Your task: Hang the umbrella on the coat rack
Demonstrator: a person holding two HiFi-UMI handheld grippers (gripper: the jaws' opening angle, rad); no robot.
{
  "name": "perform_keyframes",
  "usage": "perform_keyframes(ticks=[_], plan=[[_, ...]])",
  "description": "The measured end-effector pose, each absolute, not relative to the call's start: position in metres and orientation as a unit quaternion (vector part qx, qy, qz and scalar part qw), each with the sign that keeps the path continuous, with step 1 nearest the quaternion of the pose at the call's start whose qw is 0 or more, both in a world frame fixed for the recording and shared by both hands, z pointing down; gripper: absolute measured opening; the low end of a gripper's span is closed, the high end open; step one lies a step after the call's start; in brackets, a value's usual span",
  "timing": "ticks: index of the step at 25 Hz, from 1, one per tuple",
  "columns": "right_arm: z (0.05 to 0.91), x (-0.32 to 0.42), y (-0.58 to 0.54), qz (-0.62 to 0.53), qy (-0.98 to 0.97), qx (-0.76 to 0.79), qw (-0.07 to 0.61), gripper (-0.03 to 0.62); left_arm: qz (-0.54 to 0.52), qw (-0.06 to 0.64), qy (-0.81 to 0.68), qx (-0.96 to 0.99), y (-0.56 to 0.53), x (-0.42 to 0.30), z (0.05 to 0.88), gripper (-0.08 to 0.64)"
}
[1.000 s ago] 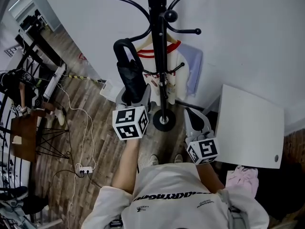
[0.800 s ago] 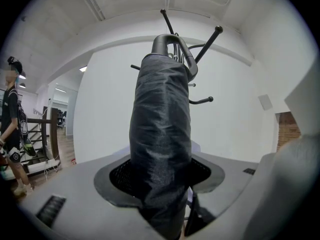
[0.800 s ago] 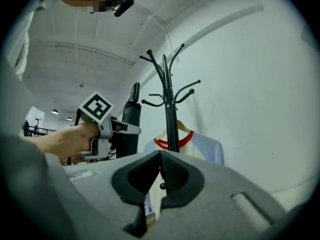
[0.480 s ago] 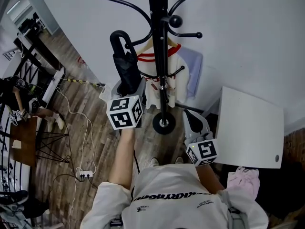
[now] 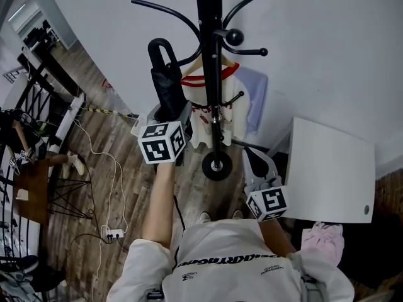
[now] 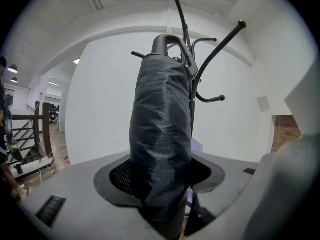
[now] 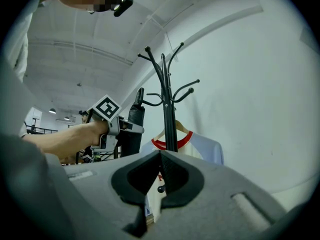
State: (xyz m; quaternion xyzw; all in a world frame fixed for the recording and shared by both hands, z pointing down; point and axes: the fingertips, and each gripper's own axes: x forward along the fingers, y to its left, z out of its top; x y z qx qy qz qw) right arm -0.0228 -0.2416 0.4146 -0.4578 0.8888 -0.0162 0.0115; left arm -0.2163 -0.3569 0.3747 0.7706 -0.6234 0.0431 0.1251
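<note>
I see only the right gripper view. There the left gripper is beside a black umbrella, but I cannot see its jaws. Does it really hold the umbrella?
Observer: Yes. In the left gripper view the left gripper has its jaws pressed on the folded umbrella, which stands upright between them.
Operator: What is under the coat rack? My view does not reach the floor.
Observer: In the head view the coat rack stands on a round black base on the wooden floor.
Operator: And beside my right gripper?
Observer: A white flat top, table or cabinet, is just to the right of the right gripper.
</note>
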Motion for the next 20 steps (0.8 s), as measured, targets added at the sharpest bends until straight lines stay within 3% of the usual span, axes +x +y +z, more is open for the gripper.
perform_keyframes(ticks=[20], plan=[[0.418, -0.004, -0.246, -0.015, 0.878, -0.477, 0.011, -0.002, 0.075, 0.16, -0.58, 0.795, -0.389, -0.181, 0.41, 0.258]])
